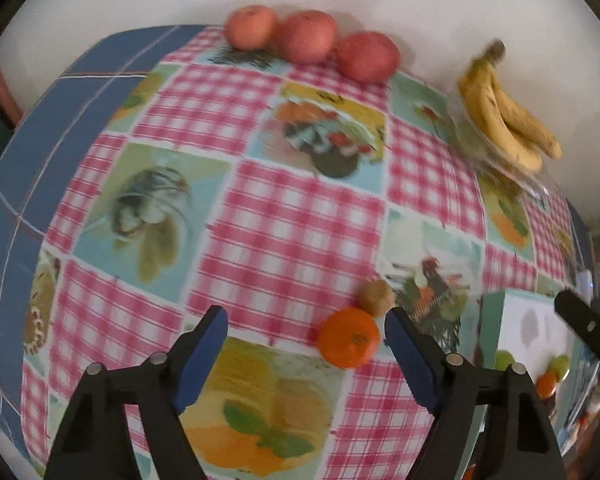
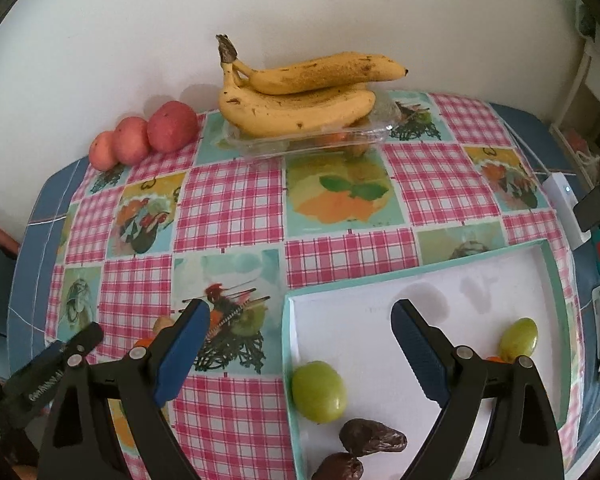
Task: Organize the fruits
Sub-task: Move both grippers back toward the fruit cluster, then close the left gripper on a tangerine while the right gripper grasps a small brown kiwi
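Observation:
In the left wrist view my left gripper (image 1: 306,322) is open and empty, low over the patterned tablecloth. A mandarin (image 1: 349,337) lies just inside its right finger, with a brown kiwi (image 1: 376,297) behind it. Three red apples (image 1: 308,37) line the far edge. Bananas (image 1: 504,112) rest on a clear plastic tray. In the right wrist view my right gripper (image 2: 300,320) is open and empty over the left edge of a white box tray (image 2: 380,312). The tray holds two green fruits (image 2: 319,391) and two dark dates (image 2: 372,438).
The bananas (image 2: 300,96) sit on a clear tray (image 2: 260,146) at the back wall, apples (image 2: 172,126) to their left. A white device (image 2: 566,204) lies by the table's right edge. The left gripper's finger (image 2: 56,356) shows at lower left.

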`<action>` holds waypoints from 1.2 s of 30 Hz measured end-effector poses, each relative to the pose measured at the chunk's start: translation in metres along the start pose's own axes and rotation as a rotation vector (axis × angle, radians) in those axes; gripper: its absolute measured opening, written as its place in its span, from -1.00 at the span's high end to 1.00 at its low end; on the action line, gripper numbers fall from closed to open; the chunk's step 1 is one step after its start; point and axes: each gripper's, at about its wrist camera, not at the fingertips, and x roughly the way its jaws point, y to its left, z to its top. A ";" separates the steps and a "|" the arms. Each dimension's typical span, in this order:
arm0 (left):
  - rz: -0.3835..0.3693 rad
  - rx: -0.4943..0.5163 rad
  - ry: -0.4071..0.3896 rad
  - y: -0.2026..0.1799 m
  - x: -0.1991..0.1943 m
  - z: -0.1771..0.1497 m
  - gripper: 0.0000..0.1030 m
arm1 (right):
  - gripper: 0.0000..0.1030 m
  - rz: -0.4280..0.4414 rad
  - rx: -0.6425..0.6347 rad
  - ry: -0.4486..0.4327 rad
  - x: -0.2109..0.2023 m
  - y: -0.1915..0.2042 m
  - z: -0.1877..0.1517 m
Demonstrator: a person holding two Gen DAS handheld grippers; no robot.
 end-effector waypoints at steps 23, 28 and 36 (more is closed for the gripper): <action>-0.037 -0.019 0.008 0.001 0.002 0.002 0.24 | -0.79 -0.006 -0.017 0.011 0.003 0.004 -0.002; -0.009 -0.141 -0.049 0.043 -0.014 0.012 0.24 | -0.79 0.017 -0.033 0.018 0.012 0.017 -0.005; 0.008 -0.242 -0.115 0.082 -0.033 0.017 0.24 | -0.72 0.086 -0.137 0.026 0.034 0.069 -0.019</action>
